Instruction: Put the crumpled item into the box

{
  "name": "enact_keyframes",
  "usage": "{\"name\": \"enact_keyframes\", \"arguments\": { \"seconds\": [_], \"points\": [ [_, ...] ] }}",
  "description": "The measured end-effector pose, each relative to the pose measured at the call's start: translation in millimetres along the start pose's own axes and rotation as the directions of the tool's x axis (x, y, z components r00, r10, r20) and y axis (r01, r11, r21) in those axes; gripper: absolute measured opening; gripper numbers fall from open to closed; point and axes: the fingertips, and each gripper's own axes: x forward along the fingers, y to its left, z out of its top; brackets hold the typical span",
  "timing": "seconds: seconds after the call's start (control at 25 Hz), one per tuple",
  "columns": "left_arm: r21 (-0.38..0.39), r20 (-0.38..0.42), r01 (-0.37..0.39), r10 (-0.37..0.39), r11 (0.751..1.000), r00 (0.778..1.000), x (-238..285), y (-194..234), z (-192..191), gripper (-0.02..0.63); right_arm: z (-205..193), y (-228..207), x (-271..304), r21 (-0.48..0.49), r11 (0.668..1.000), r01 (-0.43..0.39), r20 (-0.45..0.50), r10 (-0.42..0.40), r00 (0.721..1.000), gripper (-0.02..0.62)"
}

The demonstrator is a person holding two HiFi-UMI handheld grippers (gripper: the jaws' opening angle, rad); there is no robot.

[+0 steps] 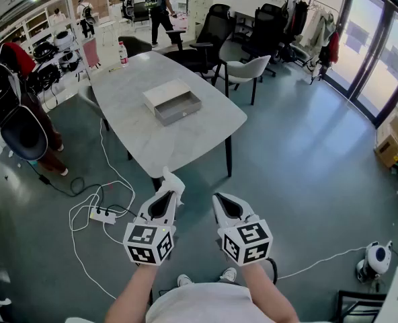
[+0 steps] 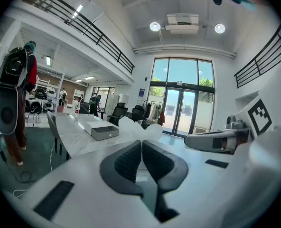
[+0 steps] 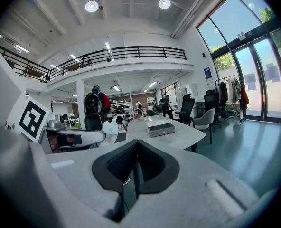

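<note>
Grey-floored office, with white table (image 1: 185, 140) at upper centre of head view, carrying open box (image 1: 173, 102). Lower centre: left tool (image 1: 173, 188) clamped on white crumpled item (image 1: 171, 177), held over floor, well apart from box. Just right of it, right tool (image 1: 217, 200) closed on nothing. 2 tools side by side, short of table's near edge.

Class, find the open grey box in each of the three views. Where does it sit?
Head view: box upper centre, on the table.
Left gripper view: box left of centre.
Right gripper view: box just right of centre.
Shared landmark: the pale table under it.
</note>
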Motion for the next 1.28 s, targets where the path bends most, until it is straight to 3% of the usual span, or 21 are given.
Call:
{"name": "enact_keyframes", "arguments": {
  "seconds": [0.72,1.08,1.28],
  "points": [
    [0.003,-0.013,0.051,-0.051,0.999,0.999,17.2,42.8,2.2,0.017,3.2,20.7,45.4,0.02,1.0,0.019,-0.002,-0.019,1.0,0.005],
    [0.01,-0.038,0.029,-0.028,1.0,0.999,69.0,48.6,-3.7,0.017,-1.8,-19.0,82.8,0.058,0.998,-0.026,-0.004,0.026,1.0,0.005],
    [0.017,-0.044,-0.007,0.008,1.0,0.999,115.9,45.3,4.6,0.017,9.2,-62.1,109.2,0.064,0.996,-0.066,-0.007,0.066,0.998,0.005]
  ]
}}
